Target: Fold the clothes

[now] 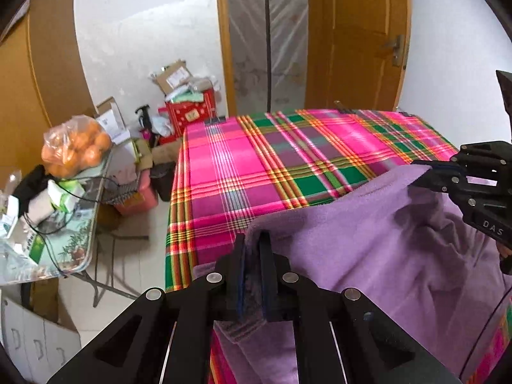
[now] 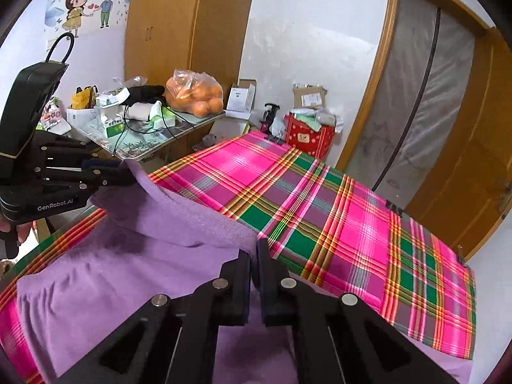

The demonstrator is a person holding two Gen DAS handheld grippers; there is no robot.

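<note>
Left wrist view: nearest the lens, the left gripper [image 1: 252, 243] has its jaws closed on a raised edge of the purple fleece garment [image 1: 368, 240], with cloth pinched between the pads. To its right, the right gripper [image 1: 422, 172] is clamped on another part of the same raised edge; its black body carries the letters "DAS". From the right wrist view, the right gripper [image 2: 254, 252] likewise pinches the fleece, and the left gripper [image 2: 123, 172] beside the garment's far corner reads "GenRobot.AI" on its side.

The purple fleece garment [image 2: 134, 256] lies on the near part of the table, its gripped edge lifted between the two tongs, the rest crumpled below. It rests on the pink, green and orange plaid tablecloth [image 1: 256, 166], which stretches bare beyond the garment.

Left of the tablecloth stands a folding side table [image 1: 80, 243] crowded with a plastic bag of oranges [image 1: 76, 147], small green-and-white cartons and black cables. Beyond the tablecloth's far left corner sits a red box [image 1: 192, 115] with cardboard parcels [image 1: 174, 75] stacked on it; their labels are too small to read. Farther still are a plastic-covered doorway [image 1: 268, 38] and a wooden door [image 1: 361, 35]. Above the side table, a cartoon sticker of a girl and boy [image 2: 89, 6] is on the wall.
</note>
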